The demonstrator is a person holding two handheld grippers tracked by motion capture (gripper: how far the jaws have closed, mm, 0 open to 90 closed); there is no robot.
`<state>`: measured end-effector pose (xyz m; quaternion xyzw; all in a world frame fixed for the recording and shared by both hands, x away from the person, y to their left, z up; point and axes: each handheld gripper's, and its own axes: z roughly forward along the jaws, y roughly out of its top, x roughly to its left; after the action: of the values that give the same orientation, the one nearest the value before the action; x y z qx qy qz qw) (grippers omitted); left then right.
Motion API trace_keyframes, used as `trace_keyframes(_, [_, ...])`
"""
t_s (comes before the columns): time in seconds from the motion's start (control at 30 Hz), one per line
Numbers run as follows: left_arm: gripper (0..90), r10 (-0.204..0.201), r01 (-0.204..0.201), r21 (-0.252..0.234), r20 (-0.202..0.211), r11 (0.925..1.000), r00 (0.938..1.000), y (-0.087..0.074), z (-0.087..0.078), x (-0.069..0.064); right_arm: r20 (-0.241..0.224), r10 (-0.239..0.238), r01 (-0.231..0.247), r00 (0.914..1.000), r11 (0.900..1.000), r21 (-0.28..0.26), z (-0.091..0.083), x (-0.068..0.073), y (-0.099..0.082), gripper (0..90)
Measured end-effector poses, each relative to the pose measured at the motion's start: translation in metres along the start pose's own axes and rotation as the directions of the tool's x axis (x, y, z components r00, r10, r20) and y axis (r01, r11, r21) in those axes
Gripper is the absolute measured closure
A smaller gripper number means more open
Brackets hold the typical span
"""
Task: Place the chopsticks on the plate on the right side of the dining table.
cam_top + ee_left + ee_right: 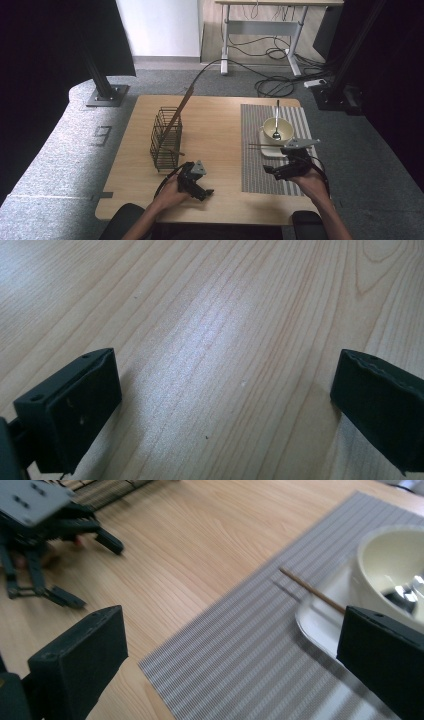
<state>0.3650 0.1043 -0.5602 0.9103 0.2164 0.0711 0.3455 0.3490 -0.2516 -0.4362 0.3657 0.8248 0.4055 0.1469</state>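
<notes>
My left gripper [201,187] rests near the table's front edge, below a black wire basket [166,140]. In the left gripper view it [225,370] is open over bare wood. My right gripper [276,164] hovers open over a striped grey placemat [255,170], just in front of a white plate [270,151]. A cream bowl [276,129] holding a spoon [277,117] stands on that plate. A thin wooden chopstick [267,145] lies across the plate's near edge, pointing left. In the right gripper view the open gripper [232,625] faces the chopstick [310,592], bowl [390,562] and placemat [240,650].
A long wooden stick [181,107] leans out of the basket toward the back. The wooden table [220,130] has open wood between basket and placemat. Black stands, a desk and cables stand on the floor beyond the table. The left gripper [45,545] appears far off in the right gripper view.
</notes>
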Motion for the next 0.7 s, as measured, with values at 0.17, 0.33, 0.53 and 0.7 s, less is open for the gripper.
trace_keyframes(0.17, [0.0,-0.001,0.001,-0.001,-0.002,1.0,1.0,0.0,0.0,0.0,-0.033,-0.058,0.058,0.9978,0.998,0.023,0.013,0.012,0.025,0.0])
trace_keyframes(0.33, [0.0,-0.003,0.003,-0.001,-0.003,1.0,1.0,-0.001,0.0,-0.001,-0.061,-0.088,0.089,0.9943,0.9957,0.026,0.023,0.021,0.045,0.0])
trace_keyframes(0.53, [0.0,-0.005,0.005,-0.002,-0.004,1.0,1.0,-0.001,0.0,-0.001,-0.09,-0.104,0.106,0.9905,0.9941,0.023,0.036,0.031,0.066,0.0])
trace_keyframes(0.7, [0.0,-0.006,0.006,-0.002,-0.005,1.0,1.0,-0.001,0.0,-0.001,-0.117,-0.14,0.145,0.9832,0.9891,0.027,0.048,0.042,0.08,0.0])
